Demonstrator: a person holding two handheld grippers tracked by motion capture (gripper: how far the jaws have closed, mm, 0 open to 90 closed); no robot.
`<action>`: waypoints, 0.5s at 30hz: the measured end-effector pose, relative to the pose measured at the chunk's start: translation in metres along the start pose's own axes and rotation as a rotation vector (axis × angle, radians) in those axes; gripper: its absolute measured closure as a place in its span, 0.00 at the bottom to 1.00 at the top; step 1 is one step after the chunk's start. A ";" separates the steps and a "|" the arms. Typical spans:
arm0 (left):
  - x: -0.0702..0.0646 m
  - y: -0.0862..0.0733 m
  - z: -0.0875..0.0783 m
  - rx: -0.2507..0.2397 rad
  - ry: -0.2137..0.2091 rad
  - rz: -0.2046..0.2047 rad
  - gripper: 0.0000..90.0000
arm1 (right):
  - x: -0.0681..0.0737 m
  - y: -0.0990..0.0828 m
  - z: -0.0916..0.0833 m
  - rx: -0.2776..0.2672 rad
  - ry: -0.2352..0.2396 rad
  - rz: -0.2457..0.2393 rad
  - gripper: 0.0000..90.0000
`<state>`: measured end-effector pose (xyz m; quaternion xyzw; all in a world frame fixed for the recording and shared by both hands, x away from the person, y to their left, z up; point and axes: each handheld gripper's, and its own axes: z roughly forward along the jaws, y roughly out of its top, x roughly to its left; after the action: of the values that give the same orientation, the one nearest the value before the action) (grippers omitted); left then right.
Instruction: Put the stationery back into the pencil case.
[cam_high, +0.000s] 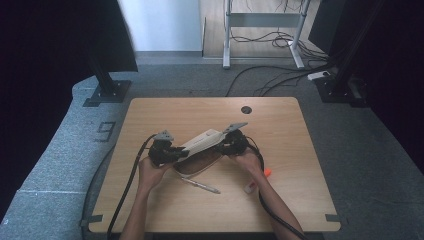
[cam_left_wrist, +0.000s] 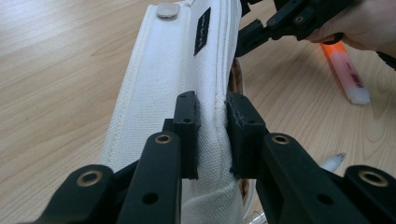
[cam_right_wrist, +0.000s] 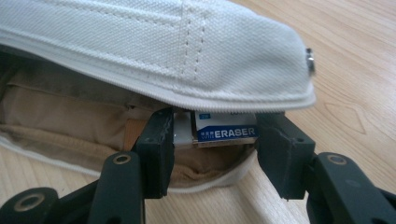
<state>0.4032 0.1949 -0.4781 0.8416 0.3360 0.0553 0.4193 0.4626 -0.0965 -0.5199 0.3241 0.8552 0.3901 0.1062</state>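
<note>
A white canvas pencil case (cam_high: 202, 142) lies open in the middle of the wooden table (cam_high: 290, 210), its tan lining showing. My left gripper (cam_high: 175, 154) is shut on the case's upper flap (cam_left_wrist: 163, 70), the fabric pinched between its pads (cam_left_wrist: 187, 116). From the other end, my right gripper (cam_high: 226, 145) reaches into the case's mouth under the white flap (cam_right_wrist: 163, 37). It is shut on a white eraser (cam_right_wrist: 226, 133) in a blue sleeve. The left gripper view also catches the right gripper (cam_left_wrist: 261, 30) at the case's far end.
A pen (cam_high: 201, 185) lies on the table just in front of the case. An orange highlighter (cam_high: 268, 172) and a small white object (cam_high: 249, 187) lie by the person's right forearm. A cable hole (cam_high: 246, 109) sits near the table's far edge.
</note>
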 end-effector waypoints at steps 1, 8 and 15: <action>0.000 0.000 0.000 0.000 0.000 0.001 0.84 | 0.000 0.001 0.002 0.001 -0.002 -0.002 0.53; 0.000 0.000 -0.001 -0.003 -0.004 0.002 0.84 | 0.003 0.003 0.012 0.013 -0.005 -0.004 0.53; -0.001 0.001 0.000 -0.003 -0.009 0.004 0.84 | 0.005 0.005 0.021 0.023 -0.019 -0.016 0.52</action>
<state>0.4030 0.1943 -0.4774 0.8417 0.3325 0.0529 0.4221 0.4706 -0.0783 -0.5300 0.3223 0.8612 0.3764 0.1134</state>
